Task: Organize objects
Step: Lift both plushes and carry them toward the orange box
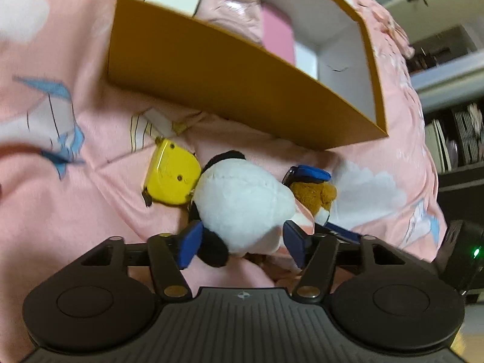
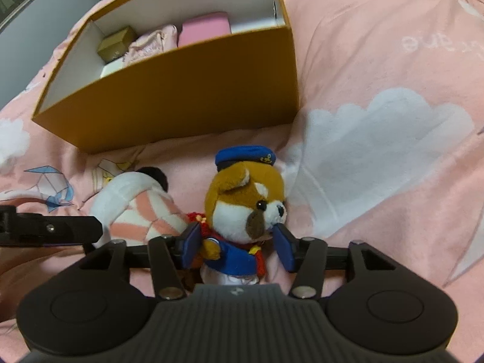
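Two plush toys on pink bedding, a gripper over each; box behind.
Left wrist: left gripper [image 1: 242,245] wide, pads astride the panda [image 1: 242,205], no clear press; yellow tape measure [image 1: 171,178] touching the panda's left; orange box [image 1: 230,78] beyond, holding small items. Right wrist: right gripper [image 2: 239,245] partly spread either side of the dog [image 2: 245,205]; dog upright in blue cap, just beside the panda [image 2: 139,208].

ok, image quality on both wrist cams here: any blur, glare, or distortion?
Left wrist: motion smear on the pink blanket at the left edge, the orange box looks soft and strongly bowed by the fisheye, and a glossy highlight sits on the yellow tape measure. Right wrist: sharper, the dog plush is crisp, lighting is even and dim-warm, no hard glare, and the box walls curve.
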Demonstrator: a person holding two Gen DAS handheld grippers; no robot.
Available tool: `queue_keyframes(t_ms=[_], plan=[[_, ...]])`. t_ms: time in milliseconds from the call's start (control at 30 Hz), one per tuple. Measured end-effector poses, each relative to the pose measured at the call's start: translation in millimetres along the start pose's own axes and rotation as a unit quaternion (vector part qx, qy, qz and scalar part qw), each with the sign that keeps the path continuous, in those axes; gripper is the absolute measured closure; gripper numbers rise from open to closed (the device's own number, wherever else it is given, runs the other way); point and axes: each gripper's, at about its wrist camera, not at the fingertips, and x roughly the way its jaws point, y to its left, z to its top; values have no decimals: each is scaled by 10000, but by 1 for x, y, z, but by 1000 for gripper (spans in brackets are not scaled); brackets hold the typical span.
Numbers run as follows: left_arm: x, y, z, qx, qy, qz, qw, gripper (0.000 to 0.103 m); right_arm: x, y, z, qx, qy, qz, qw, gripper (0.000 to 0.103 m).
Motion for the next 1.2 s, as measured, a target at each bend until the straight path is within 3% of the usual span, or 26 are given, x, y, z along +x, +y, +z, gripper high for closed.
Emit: queue_keyframes(t_ms=[133,333,500,667,867,900,1200], plan=[[11,9,2,-540,96,-101,9984,15,10,-2,1,15,117,31,9999,44],[23,14,8,-1140,21,-105,9934,7,11,0,1,-31,119,19,9999,46],[30,11,10,-1297,-67,-6,9915,6,15,-1,2,-18,187,-28,9998,45],[40,18,12,-1613,-38,-312,9864,10,17,0,3,-18,181,-54,9998,50],[24,10,11,-1167,-115,-241,9928,15,4,3,1,-113,83,-24,9999,57],[19,9,10,-1073,-116,-240,9939,15,0,4,1,-145,49,-24,9999,66],[-16,-18,4,373,-448,126,9982,16,-30,1,8,-210,-266,56,9994,67]])
